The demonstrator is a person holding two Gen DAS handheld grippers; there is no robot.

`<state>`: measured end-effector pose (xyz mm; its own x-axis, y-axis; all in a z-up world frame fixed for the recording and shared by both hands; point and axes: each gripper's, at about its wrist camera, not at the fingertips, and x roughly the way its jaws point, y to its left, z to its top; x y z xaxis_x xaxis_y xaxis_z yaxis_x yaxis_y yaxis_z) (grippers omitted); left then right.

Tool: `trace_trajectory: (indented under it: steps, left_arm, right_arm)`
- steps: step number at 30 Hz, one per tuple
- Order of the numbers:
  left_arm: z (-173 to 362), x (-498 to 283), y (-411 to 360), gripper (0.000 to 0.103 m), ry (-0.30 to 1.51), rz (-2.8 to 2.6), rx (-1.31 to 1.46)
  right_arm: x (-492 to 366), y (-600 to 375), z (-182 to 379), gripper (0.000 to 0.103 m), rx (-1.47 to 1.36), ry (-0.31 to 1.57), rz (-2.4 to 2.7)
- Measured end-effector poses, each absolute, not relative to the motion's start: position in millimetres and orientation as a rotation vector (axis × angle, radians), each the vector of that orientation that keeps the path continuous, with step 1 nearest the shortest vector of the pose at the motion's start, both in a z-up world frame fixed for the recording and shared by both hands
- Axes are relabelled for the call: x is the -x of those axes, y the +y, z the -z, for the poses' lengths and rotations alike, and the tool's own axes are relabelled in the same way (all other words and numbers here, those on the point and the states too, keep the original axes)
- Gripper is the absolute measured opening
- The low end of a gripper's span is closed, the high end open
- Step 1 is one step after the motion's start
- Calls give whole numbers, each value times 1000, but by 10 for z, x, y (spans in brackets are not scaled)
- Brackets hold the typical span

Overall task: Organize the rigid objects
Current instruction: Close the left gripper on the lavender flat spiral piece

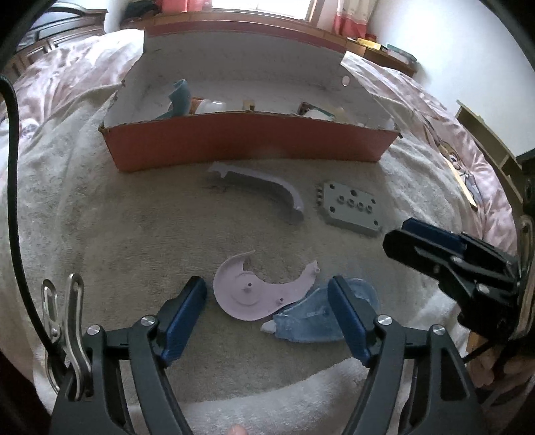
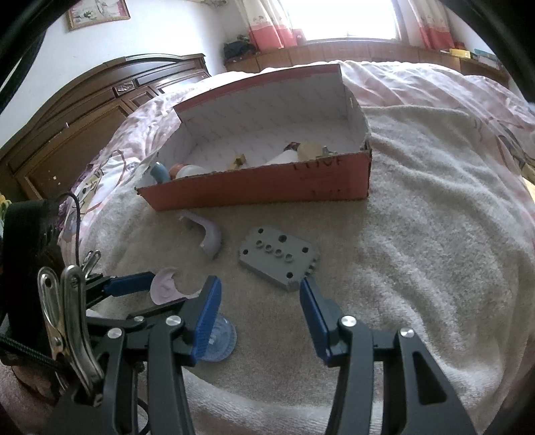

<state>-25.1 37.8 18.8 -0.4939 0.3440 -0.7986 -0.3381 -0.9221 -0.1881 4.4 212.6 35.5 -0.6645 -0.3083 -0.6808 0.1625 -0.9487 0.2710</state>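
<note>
- Bedroom furniture frames the scene: a dark wooden headboard (image 2: 110, 97) at far left, a bright window with red-and-white curtains (image 2: 267, 30) at the far wall, and a bed with a pink patterned quilt (image 2: 434, 87).
- Over the quilt lies a cream towel (image 2: 418, 251), and every loose part rests on it.
- At the far side of the towel stands an open red cardboard box (image 1: 247, 140) with a white inside; a teal curved piece (image 1: 180, 97) and several pale items lie in it, too small to identify.
- Just near of the box's front wall lies a long curved lavender handle (image 1: 264, 187), with a grey drilled plate (image 1: 351, 207) beside it on the right, the two apart.
- Nearer still lies a lavender disc-shaped shell (image 1: 254, 294), and a clear blue shell (image 1: 307, 318) lies against its right edge.
- Left gripper (image 1: 267, 308) hangs low over these two shells with its blue pads spread wide and nothing between them; the right pad (image 1: 347, 314) crosses in front of the clear blue shell, though contact cannot be judged.
- Right gripper (image 2: 260, 311) sits to the right with its fingers also spread wide and empty, their tips just near of the grey plate's near edge, not touching it.
</note>
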Motion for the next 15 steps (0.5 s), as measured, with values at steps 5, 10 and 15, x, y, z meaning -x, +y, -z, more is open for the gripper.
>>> trace_trajectory:
  steps: [5,10,15]
  left_arm:
    - [-216,265,294,77,13,-2502,1306]
    - [-180,321,193,77,11,-2553,1347]
    - [-229,243,309,77,9,-2473,1306]
  right_arm:
    - [-45,2143,-352,52,-1127,-278,2639]
    - [-43,2149,-344,52,-1132,-278,2635]
    - [-39,2144,-335,52,-1135,-276,2633]
